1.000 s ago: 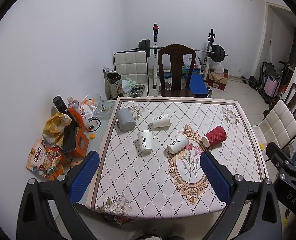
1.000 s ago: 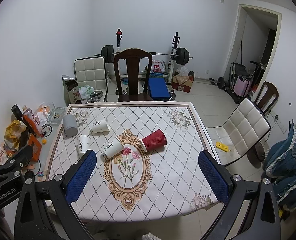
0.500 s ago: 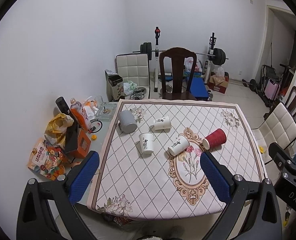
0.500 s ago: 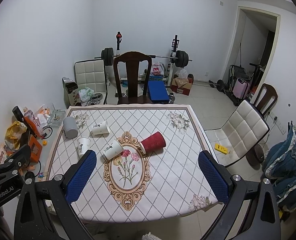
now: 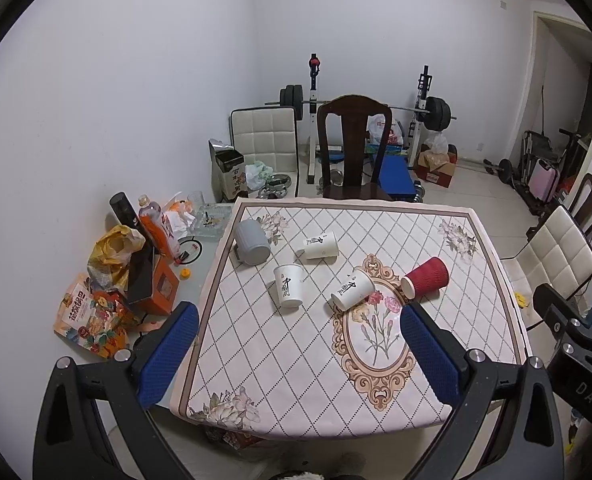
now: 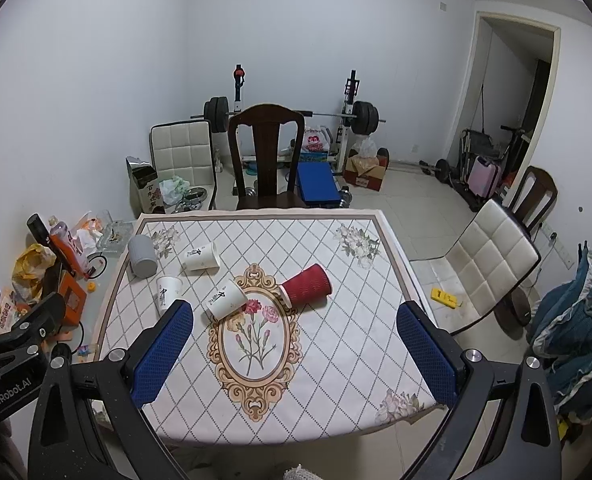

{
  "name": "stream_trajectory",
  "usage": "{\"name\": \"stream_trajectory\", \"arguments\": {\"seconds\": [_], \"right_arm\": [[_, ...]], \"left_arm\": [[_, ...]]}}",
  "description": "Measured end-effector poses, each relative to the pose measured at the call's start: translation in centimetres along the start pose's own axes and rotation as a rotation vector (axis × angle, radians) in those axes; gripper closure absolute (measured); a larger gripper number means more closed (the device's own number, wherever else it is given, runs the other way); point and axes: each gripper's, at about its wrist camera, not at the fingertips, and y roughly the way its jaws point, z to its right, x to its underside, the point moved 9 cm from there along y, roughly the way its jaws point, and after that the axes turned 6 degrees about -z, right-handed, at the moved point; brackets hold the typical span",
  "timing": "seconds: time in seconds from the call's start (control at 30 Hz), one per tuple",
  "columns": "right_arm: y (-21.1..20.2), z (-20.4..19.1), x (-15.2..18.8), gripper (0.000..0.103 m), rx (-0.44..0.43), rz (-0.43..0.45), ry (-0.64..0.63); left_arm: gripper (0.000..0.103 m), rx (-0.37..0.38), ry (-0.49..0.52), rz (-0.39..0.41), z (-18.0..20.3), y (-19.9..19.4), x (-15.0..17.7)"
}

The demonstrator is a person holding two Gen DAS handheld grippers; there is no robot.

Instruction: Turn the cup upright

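Several cups lie on the table (image 5: pixel 296 360) with the floral cloth. A red ribbed cup (image 5: pixel 425 279) (image 6: pixel 306 284) lies on its side right of centre. A white printed cup (image 5: pixel 352 289) (image 6: pixel 226 299) lies on its side beside it. Another white cup (image 5: pixel 321 245) (image 6: pixel 201 257) lies tipped farther back. A third white cup (image 5: pixel 288 286) (image 6: pixel 167 291) stands mouth down. A grey mug (image 5: pixel 252 242) (image 6: pixel 142 256) lies at the back left. My left gripper (image 5: pixel 296 354) and right gripper (image 6: pixel 294 354) are open, empty, high above the near table edge.
A dark wooden chair (image 5: pixel 354 148) stands behind the table. A white padded chair (image 6: pixel 492 256) stands at the right. Snack bags, bottles and boxes (image 5: pixel 124 272) crowd a side surface at the left. A weight bench with a barbell (image 6: pixel 292 120) stands by the far wall.
Both grippers have drawn slightly up and back, so the table looks a little smaller and lower in view. The cups have not moved.
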Motion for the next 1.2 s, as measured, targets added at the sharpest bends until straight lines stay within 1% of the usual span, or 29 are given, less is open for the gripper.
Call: {"name": "stream_trajectory", "arguments": {"seconds": [0.13,0.27,0.33,0.4,0.47,0.53,0.6,0.67,0.7,0.8,0.87,0.9,1.0,1.07,1.1,1.2], "right_arm": [[2.1,0.8,0.3,0.0,-0.007,-0.048,0.009],[6.8,1.8,2.2,0.0,-0.019,-0.148,0.014],[9.6,2.2,3.5,0.0,-0.025,-0.208,0.007],[12.4,2.5,4.8,0.0,-0.011,-0.258,0.001],[15.3,2.8,6.1,0.0,0.012,-0.315,-0.003],[18.3,2.9,7.5,0.0,0.017,-0.381,0.003],[20.8,3.1,8.5,0.0,0.031,-0.425,0.006],[24.0,3.5,9.5,0.0,0.063,-0.47,0.014],[24.9,3.6,9.7,0.0,0.073,-0.484,0.02],[28.9,4.0,10.7,0.0,0.097,-0.55,0.056],[31.5,4.1,11.4,0.0,0.109,-0.594,0.075],[32.3,4.0,11.7,0.0,0.117,-0.614,0.08],[35.2,4.3,12.8,0.0,0.14,-0.667,0.103],[36.6,4.5,13.5,0.0,0.157,-0.699,0.12],[37.1,4.7,13.7,0.0,0.163,-0.711,0.129],[38.7,5.3,14.6,0.0,0.186,-0.744,0.154]], "left_arm": [[0.0,-0.017,-0.011,-0.048,1.0,2.1,0.6],[0.0,-0.052,-0.009,-0.112,1.6,5.8,1.7],[0.0,-0.08,0.007,-0.151,2.0,8.4,2.3],[0.0,-0.102,0.025,-0.193,2.2,11.1,2.8],[0.0,-0.107,0.044,-0.246,2.3,13.7,3.3],[0.0,-0.12,0.063,-0.281,2.4,16.1,3.6],[0.0,-0.119,0.086,-0.323,2.8,19.0,3.7],[0.0,-0.117,0.118,-0.363,3.1,21.7,3.7],[0.0,-0.112,0.136,-0.378,3.3,22.9,3.7],[0.0,-0.106,0.226,-0.413,4.3,26.8,3.5],[0.0,-0.111,0.324,-0.427,5.2,29.3,3.4],[0.0,-0.114,0.389,-0.426,6.0,30.7,3.4],[0.001,-0.08,0.514,-0.446,7.4,34.0,3.4],[0.007,-0.055,0.588,-0.474,8.3,36.0,3.6],[0.009,-0.044,0.621,-0.483,8.7,37.0,3.6],[0.015,-0.019,0.694,-0.503,10.0,39.5,3.7]]}}
